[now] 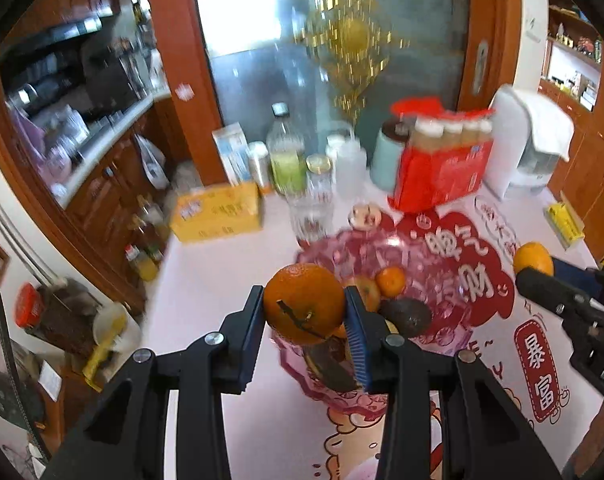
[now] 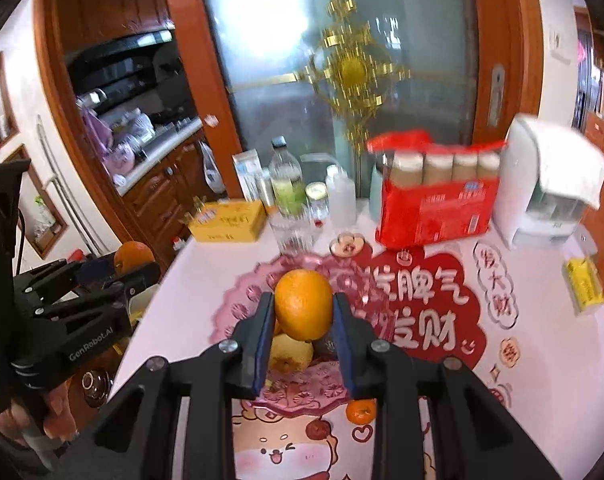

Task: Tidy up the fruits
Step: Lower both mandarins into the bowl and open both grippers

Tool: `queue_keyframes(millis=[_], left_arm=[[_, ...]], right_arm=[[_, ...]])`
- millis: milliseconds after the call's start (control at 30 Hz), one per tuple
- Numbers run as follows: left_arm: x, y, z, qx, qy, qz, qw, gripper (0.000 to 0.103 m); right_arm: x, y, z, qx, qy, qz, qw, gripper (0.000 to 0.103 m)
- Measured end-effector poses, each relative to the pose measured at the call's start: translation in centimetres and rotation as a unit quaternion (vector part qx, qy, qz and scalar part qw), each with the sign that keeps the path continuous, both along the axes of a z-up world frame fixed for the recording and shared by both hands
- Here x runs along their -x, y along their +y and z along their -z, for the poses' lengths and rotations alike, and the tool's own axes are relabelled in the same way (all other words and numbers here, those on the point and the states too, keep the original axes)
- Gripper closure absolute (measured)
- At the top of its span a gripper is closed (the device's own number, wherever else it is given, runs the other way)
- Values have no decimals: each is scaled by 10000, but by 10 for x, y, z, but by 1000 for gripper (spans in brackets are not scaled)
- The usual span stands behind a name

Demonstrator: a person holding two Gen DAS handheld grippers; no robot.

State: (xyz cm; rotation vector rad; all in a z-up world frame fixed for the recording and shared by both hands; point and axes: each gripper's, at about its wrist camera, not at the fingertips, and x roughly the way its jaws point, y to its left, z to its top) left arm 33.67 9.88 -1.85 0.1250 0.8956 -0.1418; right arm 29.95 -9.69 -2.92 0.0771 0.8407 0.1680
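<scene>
My left gripper (image 1: pixel 305 300) is shut on an orange (image 1: pixel 304 304) with a short stem, held above a pink glass bowl (image 1: pixel 322 250). In the bowl lie a small tangerine (image 1: pixel 390 280) and a dark avocado (image 1: pixel 406 316). At the right edge of this view my right gripper (image 1: pixel 528 276) carries a second orange (image 1: pixel 533 258). In the right wrist view that gripper (image 2: pixel 304 300) is shut on its orange (image 2: pixel 304 306) over the bowl (image 2: pixel 238 296), which holds a yellow fruit (image 2: pixel 290 354). A small tangerine (image 2: pixel 360 411) lies on the mat beside the bowl. The left gripper (image 2: pixel 140 274) shows at the left.
Behind the bowl stand a red pack of bottles (image 1: pixel 442 176), a yellow box (image 1: pixel 218 212), a clear bottle (image 1: pixel 286 152), a drinking glass (image 1: pixel 312 216) and a white appliance (image 1: pixel 530 140). A yellow packet (image 2: pixel 584 286) lies at the right. The table edge drops off on the left.
</scene>
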Motion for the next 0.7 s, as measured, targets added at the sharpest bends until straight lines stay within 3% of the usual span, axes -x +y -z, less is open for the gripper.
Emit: queue_keyframes(millis=[300,500,567,600,667,700], left_arm=[[-59,-13,110,-61,869,4,9962,66],[-74,-17,147,-51,1214,-31,9926,65],[-74,-17,154,17,1287,-28,9917,56],[-74,-16,155,47,1286,-33,9917,39],[-70,-15,153,92,1176,-89,9930,19],[-68,-14,152,84,1109,-123,9937,18]], right_arm=[[-44,-3,107,-3,1034,33,9946,74],[-58,-1,144,-145,1445,27,9894,73],[-61,0,151,-134,1543,14,9879,72],[-62,-1,153,-163,1574,10,9874,71],[-62,-2,154,-219,1557,26,9876,67],[-62,-3,153,-270,1522,21,9880,65]])
